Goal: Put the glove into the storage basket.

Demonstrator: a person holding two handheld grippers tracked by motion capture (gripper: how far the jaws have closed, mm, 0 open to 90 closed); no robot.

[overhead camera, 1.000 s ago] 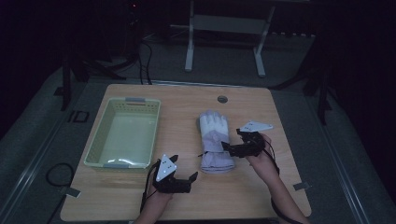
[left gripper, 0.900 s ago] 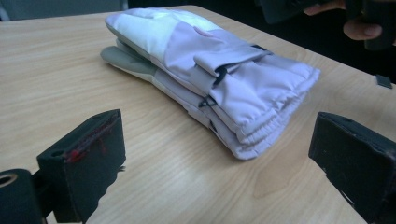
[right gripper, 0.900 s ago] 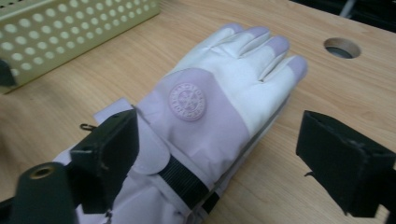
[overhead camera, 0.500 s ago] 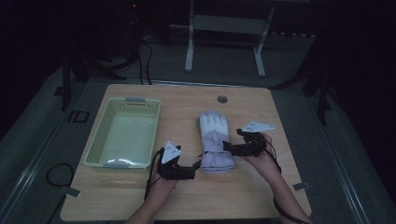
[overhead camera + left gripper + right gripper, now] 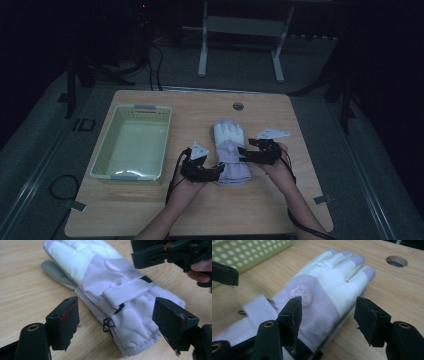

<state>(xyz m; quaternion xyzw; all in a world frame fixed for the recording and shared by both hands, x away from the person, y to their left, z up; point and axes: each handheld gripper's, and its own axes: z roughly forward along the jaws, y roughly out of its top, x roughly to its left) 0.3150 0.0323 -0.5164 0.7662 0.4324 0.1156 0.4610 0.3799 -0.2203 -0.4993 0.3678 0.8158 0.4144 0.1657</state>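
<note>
Lying flat at the table's centre in the high view, the padded glove (image 5: 229,150) looks soft, light and floppy, best pinched at its cuff and edge, where the left gripper (image 5: 117,320) and right gripper (image 5: 328,315) have just been narrowing their still-parted jaws around it.

Wooden table (image 5: 150,210), light-grained, rectangular with rounded corners, standing on grey flooring. One round cable hole (image 5: 238,106) near the table's far edge, roughly midway along it; it also appears in the right gripper view (image 5: 397,261). One pale green plastic basket (image 5: 107,160), rectangular, with perforated walls, on the left half of the tabletop, long side running away from the near edge; nothing lies in it. Beyond the table, a light metal stand (image 5: 202,55) with two uprights and splayed feet. Dark cables (image 5: 155,55) trail on the floor at far left; their ends are lost in shadow, possibly at dark equipment there.
</note>
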